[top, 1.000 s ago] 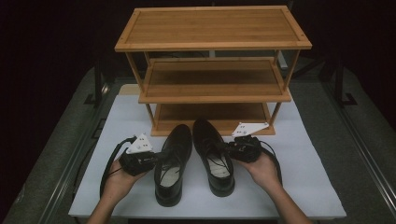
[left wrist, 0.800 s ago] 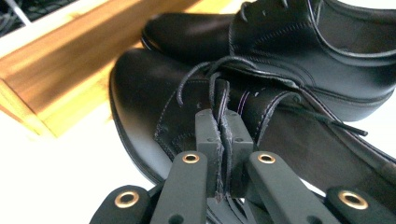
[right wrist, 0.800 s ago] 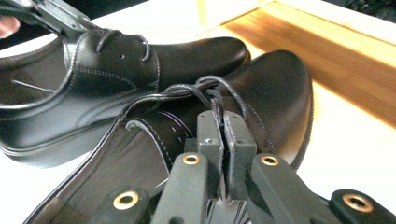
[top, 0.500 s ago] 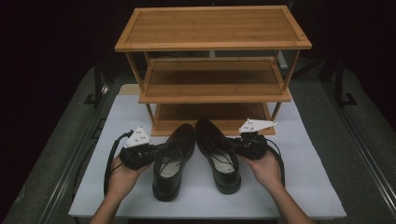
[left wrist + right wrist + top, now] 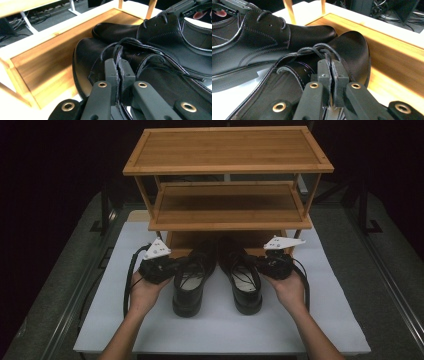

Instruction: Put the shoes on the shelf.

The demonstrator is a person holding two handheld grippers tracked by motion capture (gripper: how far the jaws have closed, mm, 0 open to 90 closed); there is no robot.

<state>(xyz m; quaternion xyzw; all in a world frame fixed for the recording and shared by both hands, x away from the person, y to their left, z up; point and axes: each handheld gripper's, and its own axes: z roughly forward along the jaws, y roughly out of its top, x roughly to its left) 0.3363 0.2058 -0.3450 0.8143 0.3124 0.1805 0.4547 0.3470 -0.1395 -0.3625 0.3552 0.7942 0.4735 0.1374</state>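
Two black lace-up shoes sit side by side on the white mat, toes pointing at the wooden rack (image 5: 227,150). My left gripper (image 5: 175,266) is shut on the laced edge of the left shoe (image 5: 189,287); in the left gripper view the gripper (image 5: 119,66) pinches that leather edge. My right gripper (image 5: 261,263) is shut on the same spot of the right shoe (image 5: 245,287), and the right gripper view shows the gripper (image 5: 329,65) clamping leather and lace. Both toes (image 5: 85,55) (image 5: 354,47) reach over the front edge of the lowest shelf (image 5: 182,240).
The rack has three bamboo shelves; the middle shelf (image 5: 227,207) overhangs the shoes' toes. A white mat (image 5: 220,330) covers the table. Dark metal rails (image 5: 80,305) run along both table sides. Cables loop from each gripper beside the wrists.
Both hands have carried the shoes forward and slightly up toward the rack. The toes, earlier in front of the lowest shelf, now reach onto it. Both grips stay the same.
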